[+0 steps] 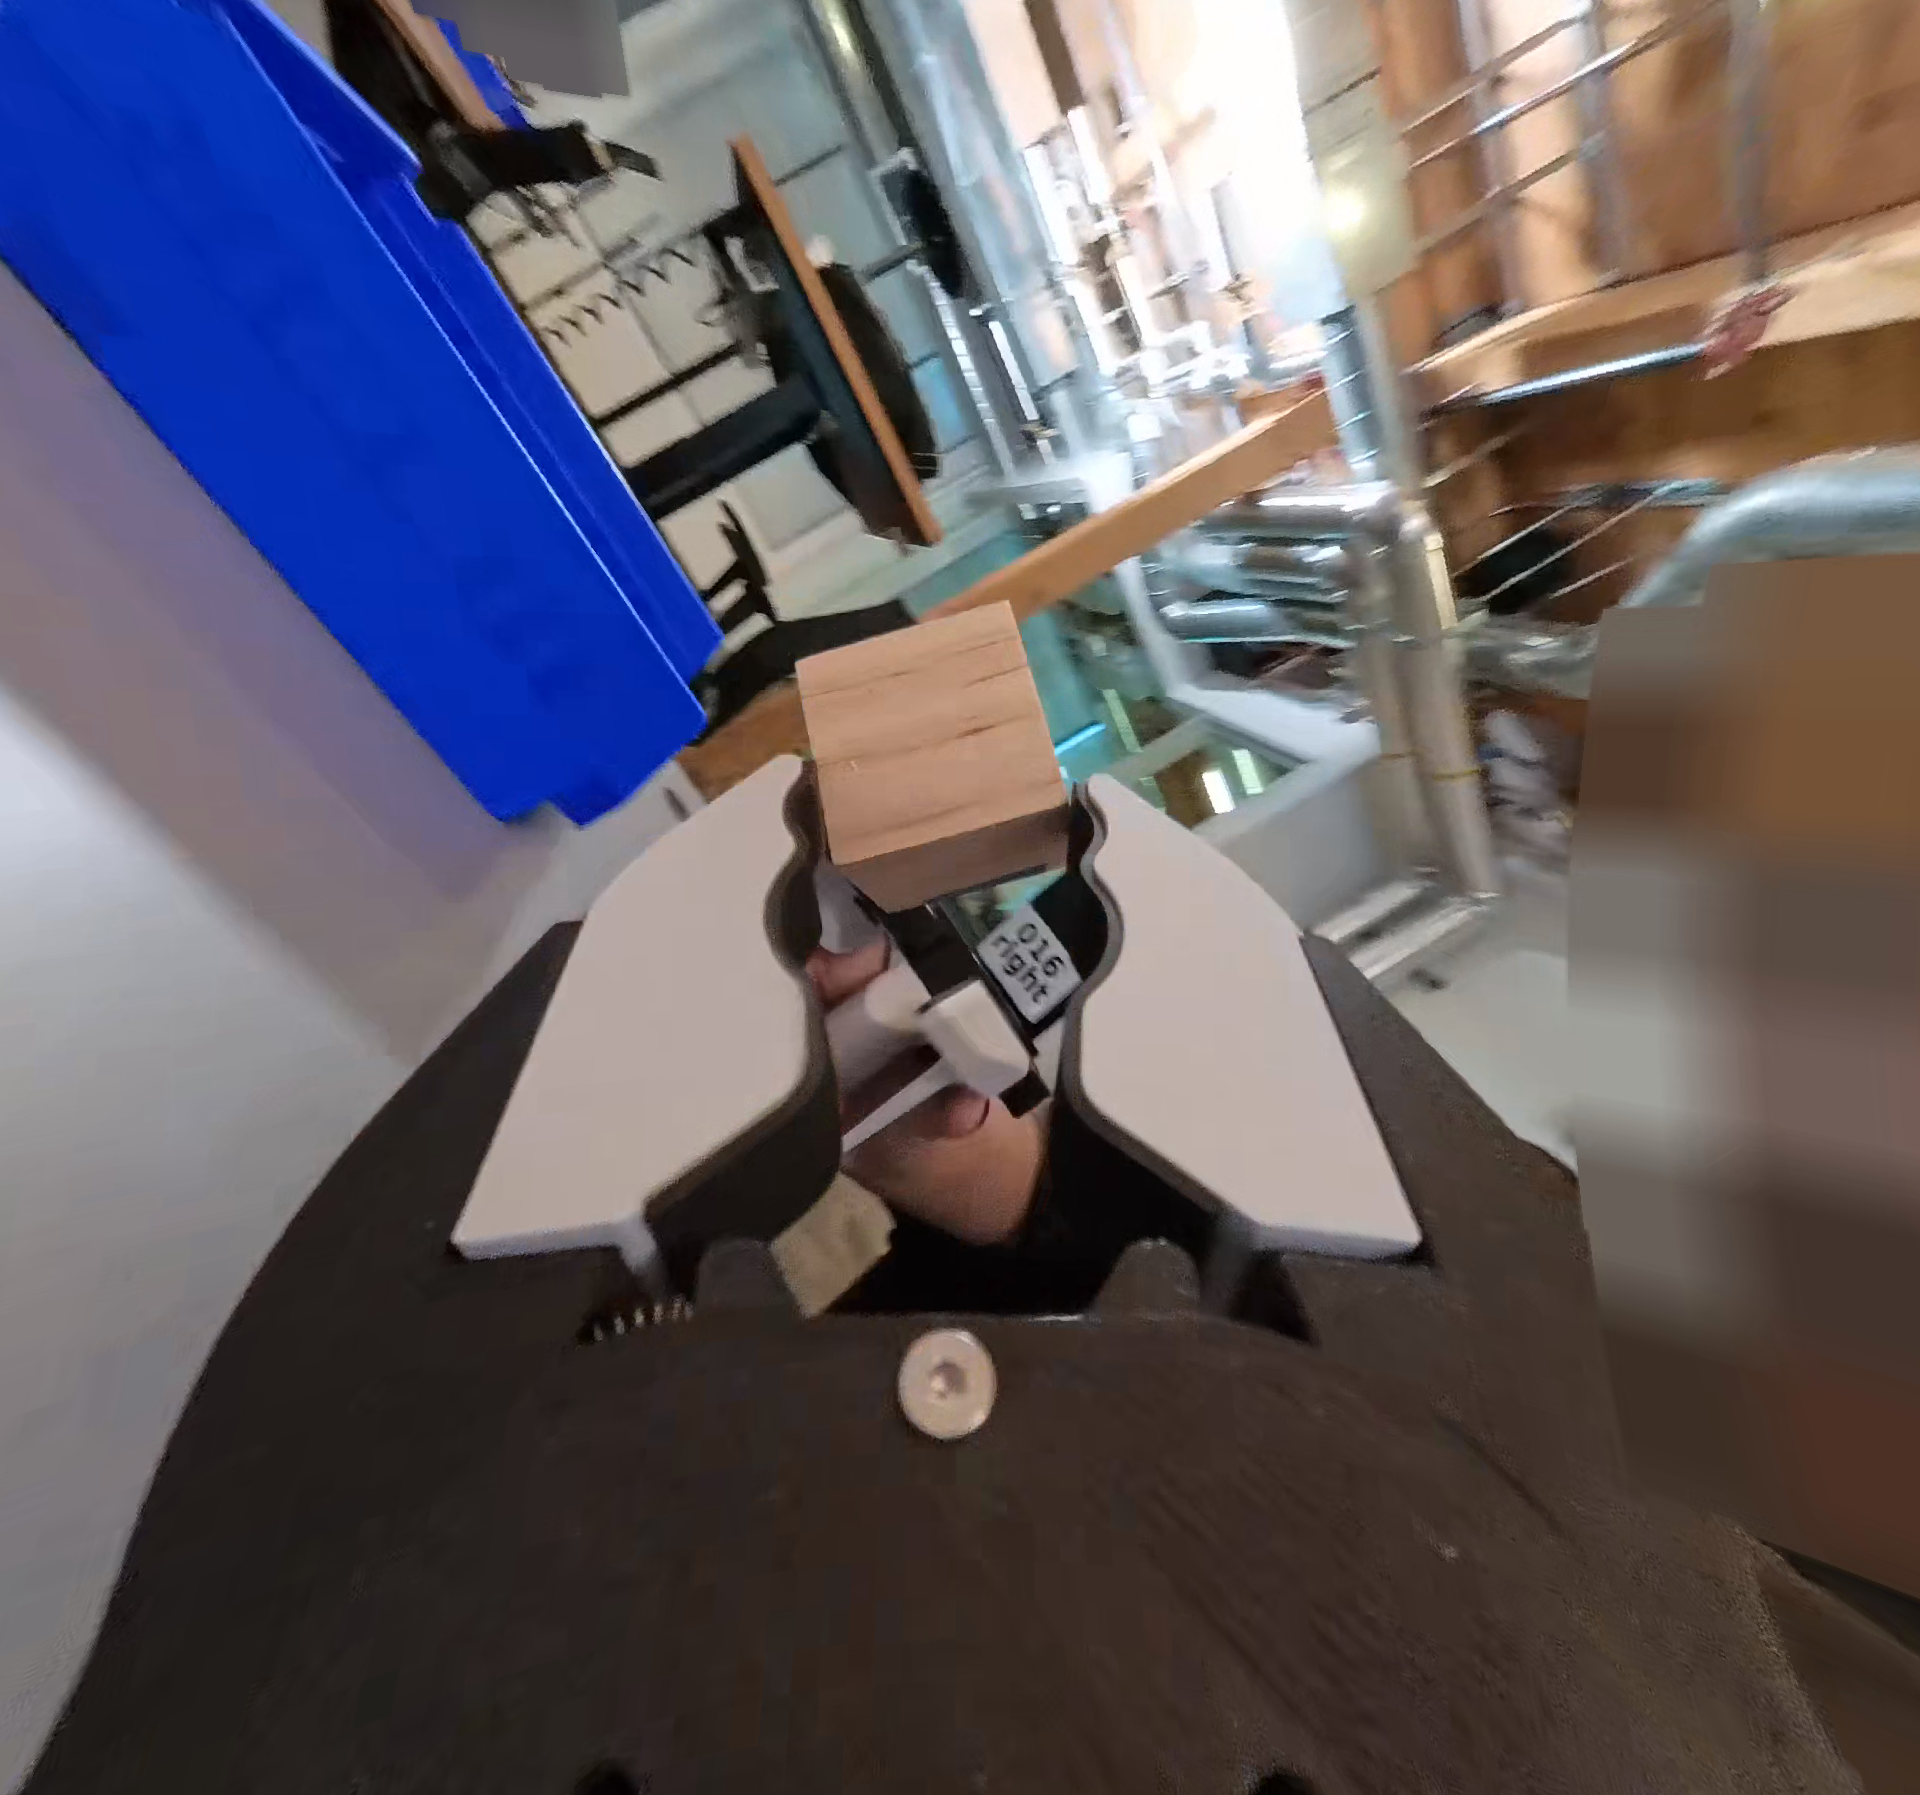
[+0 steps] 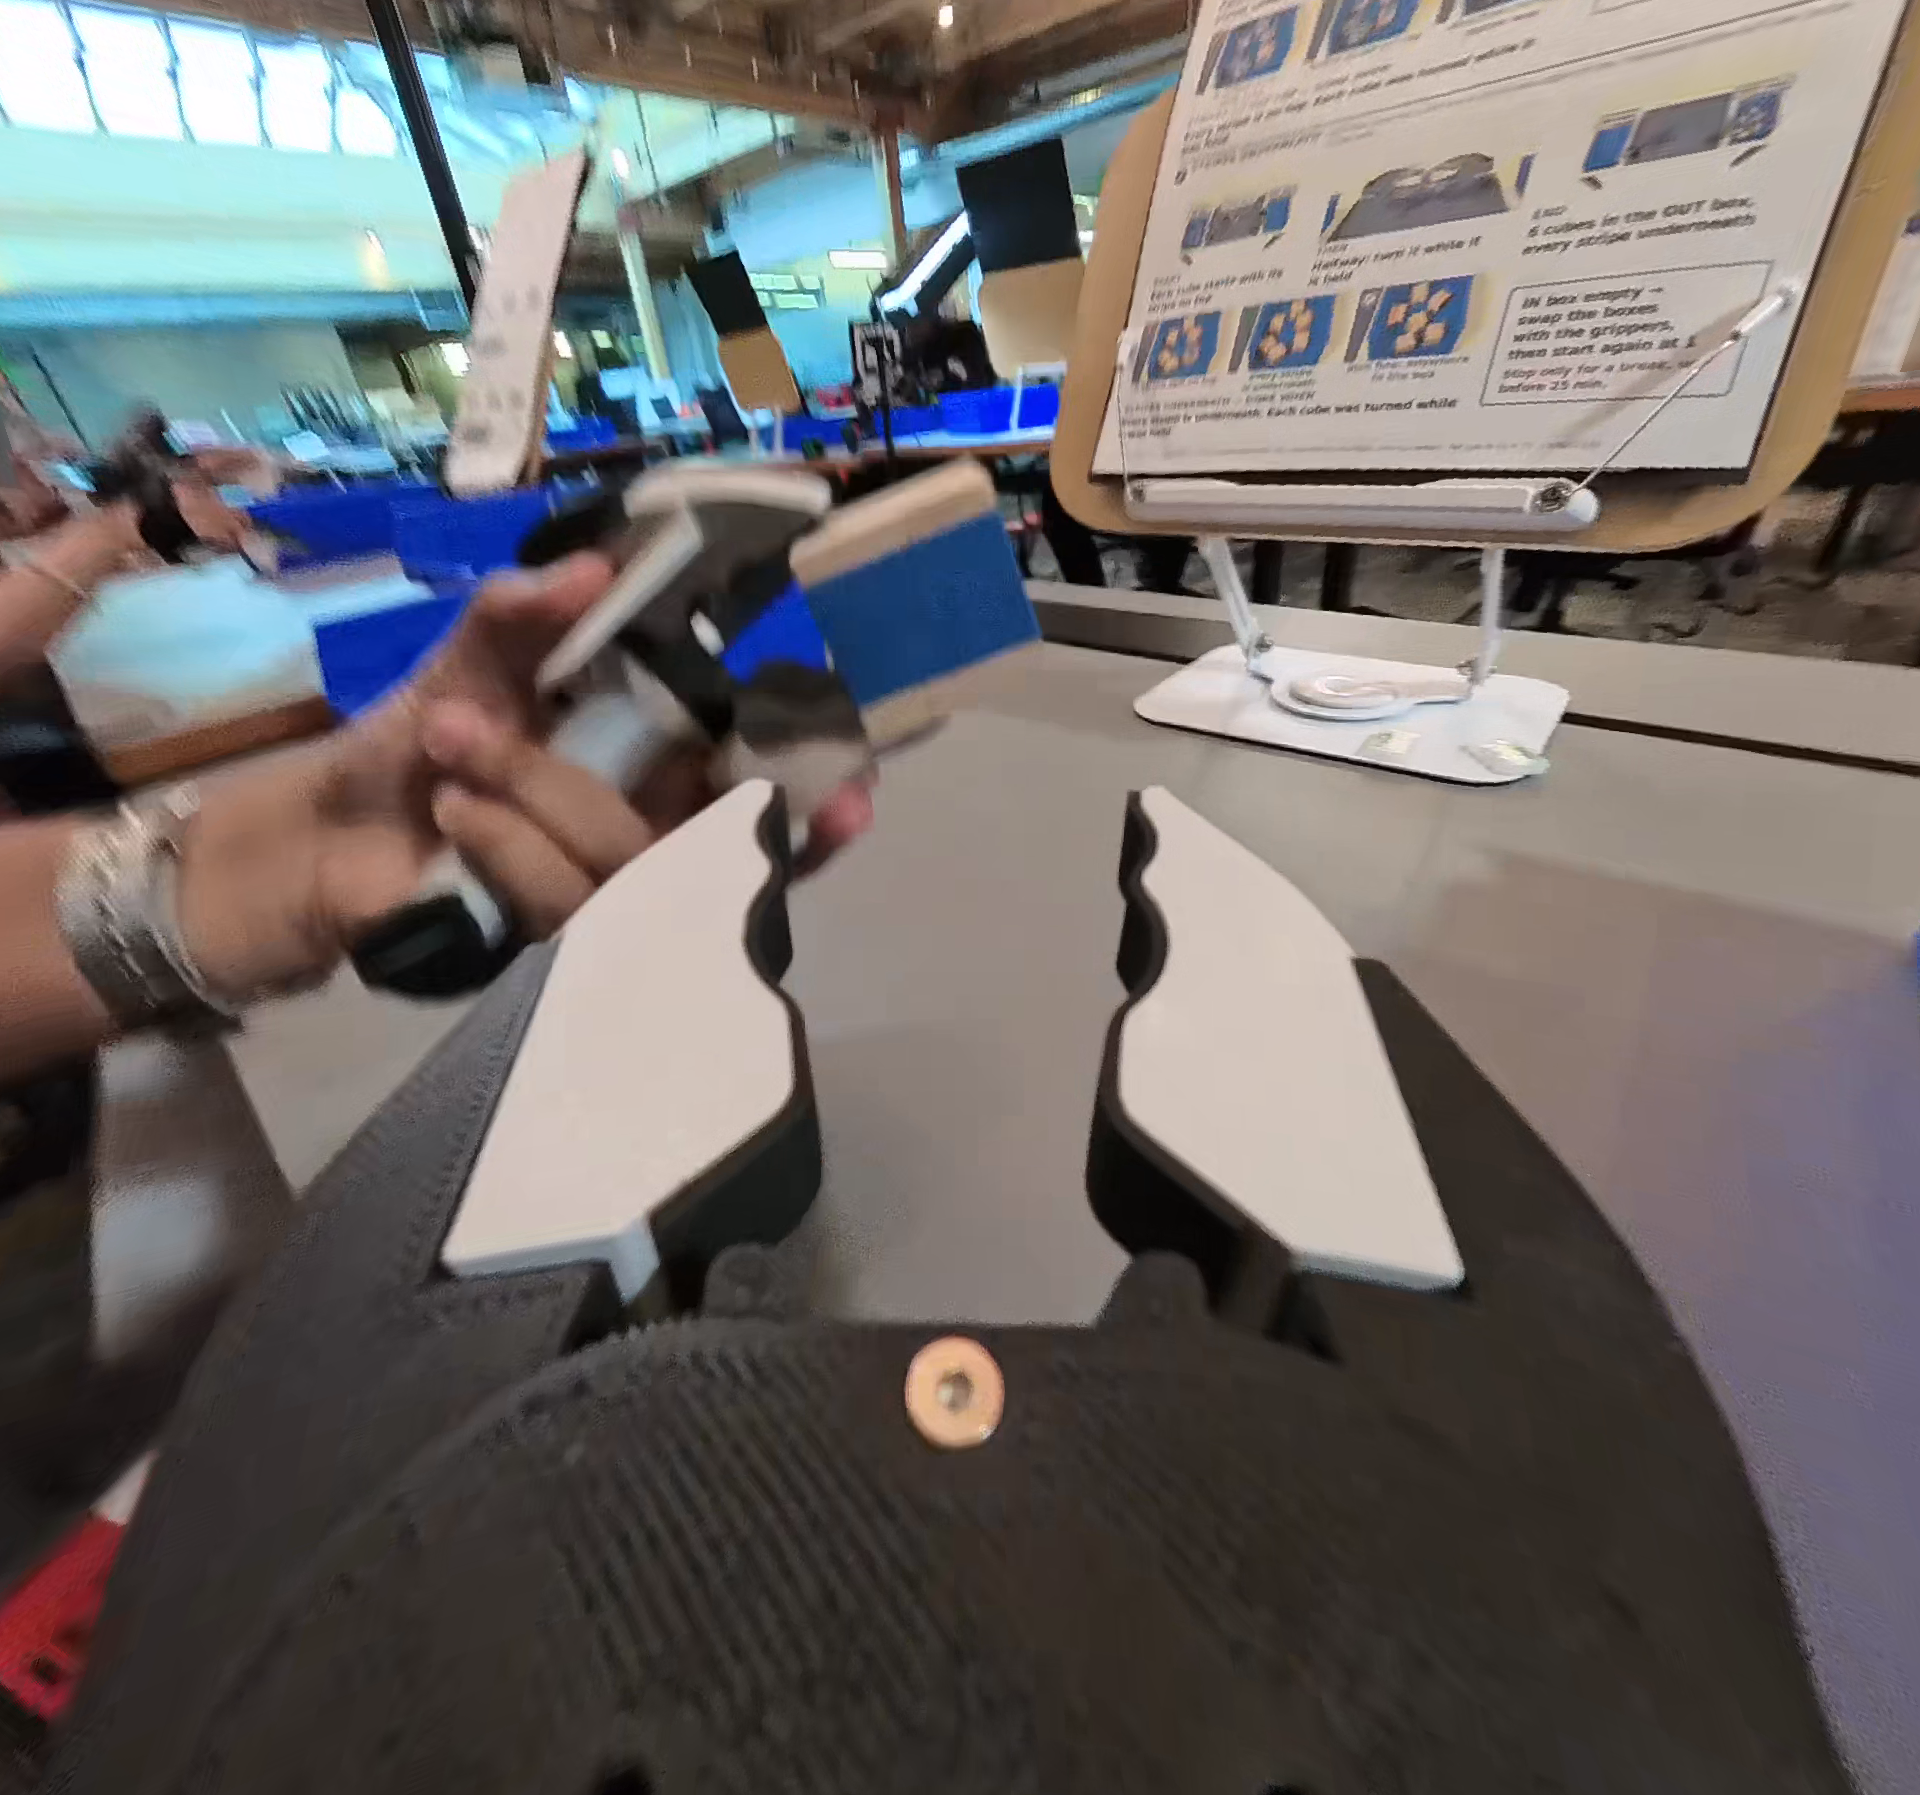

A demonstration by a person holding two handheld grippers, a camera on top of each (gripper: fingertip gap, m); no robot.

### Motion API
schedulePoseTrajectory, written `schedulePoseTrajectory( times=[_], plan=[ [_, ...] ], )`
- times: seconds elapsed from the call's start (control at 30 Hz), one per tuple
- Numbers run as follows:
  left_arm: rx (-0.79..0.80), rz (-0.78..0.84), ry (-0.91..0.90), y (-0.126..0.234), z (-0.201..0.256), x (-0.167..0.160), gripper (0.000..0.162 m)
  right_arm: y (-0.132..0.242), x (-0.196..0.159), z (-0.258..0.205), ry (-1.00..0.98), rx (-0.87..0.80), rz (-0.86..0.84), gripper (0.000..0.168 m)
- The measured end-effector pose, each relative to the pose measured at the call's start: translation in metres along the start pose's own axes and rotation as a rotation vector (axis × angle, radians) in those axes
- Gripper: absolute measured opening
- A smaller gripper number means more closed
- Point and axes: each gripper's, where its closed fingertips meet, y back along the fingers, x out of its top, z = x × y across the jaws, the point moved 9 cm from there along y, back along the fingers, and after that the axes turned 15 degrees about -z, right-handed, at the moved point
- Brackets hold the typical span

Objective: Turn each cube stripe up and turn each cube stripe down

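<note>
1. The grey flat counter carries a white-footed stand with a printed instruction sheet at its far edge.
2. A big blue plastic bin fills the upper left of the left wrist view.
3. The right claw, black with white finger plates, hangs over bare counter, fingers spread wide with nothing between them.
4. The left claw is clamped on a pale wooden cube, lifted off the counter.
5. In the right wrist view that cube's blue stripe faces the camera.
</note>
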Motion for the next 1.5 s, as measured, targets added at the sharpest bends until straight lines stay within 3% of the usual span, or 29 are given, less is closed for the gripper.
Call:
schedulePoseTrajectory(
  times=[0.1,0.33,0.63,0.73,1.1,1.3,1.43,1.5],
  plan=[
    [-0.069,0.016,0.030,-0.015,-0.010,-0.011,0.045,0.004,0.003,0.008,-0.145,0.101,0.057,0.065],
    [0.059,0.042,-0.234,-0.014,0.002,-0.013,0.045,0.001,0.000,0.029,-0.534,0.339,0.086,0.064],
    [0.044,0.055,-0.263,-0.015,0.001,-0.018,0.045,-0.005,0.000,0.018,-0.522,0.410,0.068,0.062],
    [0.061,0.037,-0.285,-0.017,-0.001,-0.020,0.045,-0.006,-0.001,0.017,-0.534,0.449,0.054,0.055],
    [0.167,-0.037,-0.431,-0.024,-0.004,-0.029,0.046,-0.010,-0.006,0.026,-0.748,0.620,0.042,0.042],
    [0.189,-0.027,-0.440,-0.020,-0.007,-0.029,0.049,0.001,0.014,0.036,-0.548,0.492,0.024,0.042],
    [0.168,0.070,-0.397,-0.010,-0.007,-0.028,0.058,0.057,0.098,0.091,-0.158,0.182,0.152,0.041],
    [0.179,0.052,-0.386,-0.009,-0.011,-0.029,0.057,0.076,0.133,0.124,0.056,0.051,0.061,0.042]
  ],
)
